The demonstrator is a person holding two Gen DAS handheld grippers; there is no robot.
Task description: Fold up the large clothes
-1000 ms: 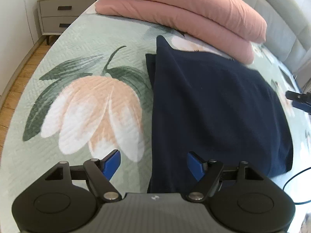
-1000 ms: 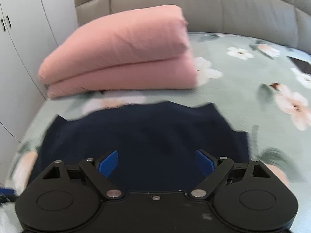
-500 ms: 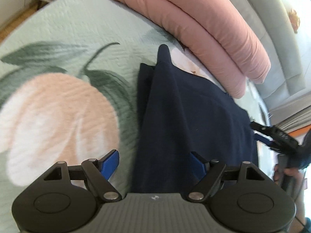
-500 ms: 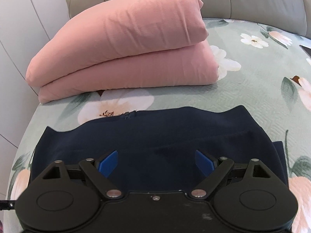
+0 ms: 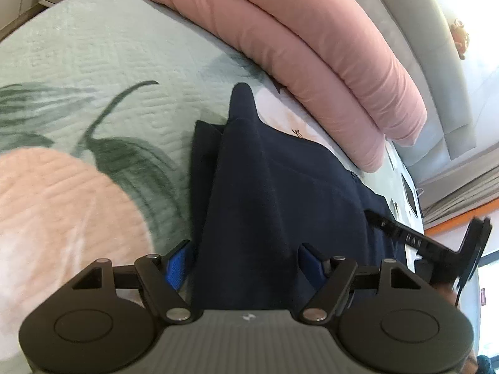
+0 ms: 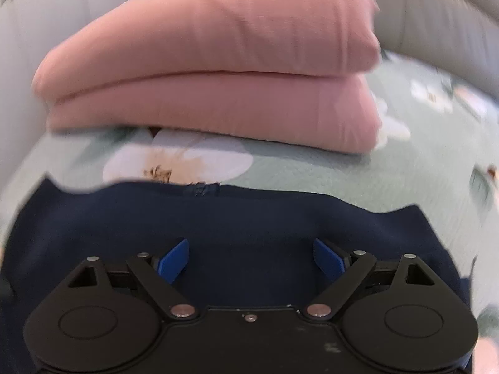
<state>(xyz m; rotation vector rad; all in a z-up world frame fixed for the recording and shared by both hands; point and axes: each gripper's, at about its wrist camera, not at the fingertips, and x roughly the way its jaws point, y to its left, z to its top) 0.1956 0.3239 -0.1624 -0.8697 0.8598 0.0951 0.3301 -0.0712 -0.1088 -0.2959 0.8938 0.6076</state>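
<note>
A navy blue garment [image 5: 274, 193] lies folded flat on the floral bedspread [image 5: 93, 62]. My left gripper [image 5: 246, 265] is open and low over the garment's near left edge, with the cloth between its blue pads. My right gripper [image 6: 251, 258] is open and close over the garment [image 6: 234, 218] near its far edge, where a small seam tab shows. The right gripper also shows in the left wrist view [image 5: 405, 237] at the garment's right side.
Two stacked pink pillows [image 6: 212, 68] lie just beyond the garment, against a grey padded headboard [image 6: 436, 9]. They also show in the left wrist view [image 5: 312, 46]. The bedspread [image 6: 343, 174] extends to the right.
Both grippers have moved forward and lower over the navy garment. The right gripper has come nearer the pillows. Both jaws stay open.
</note>
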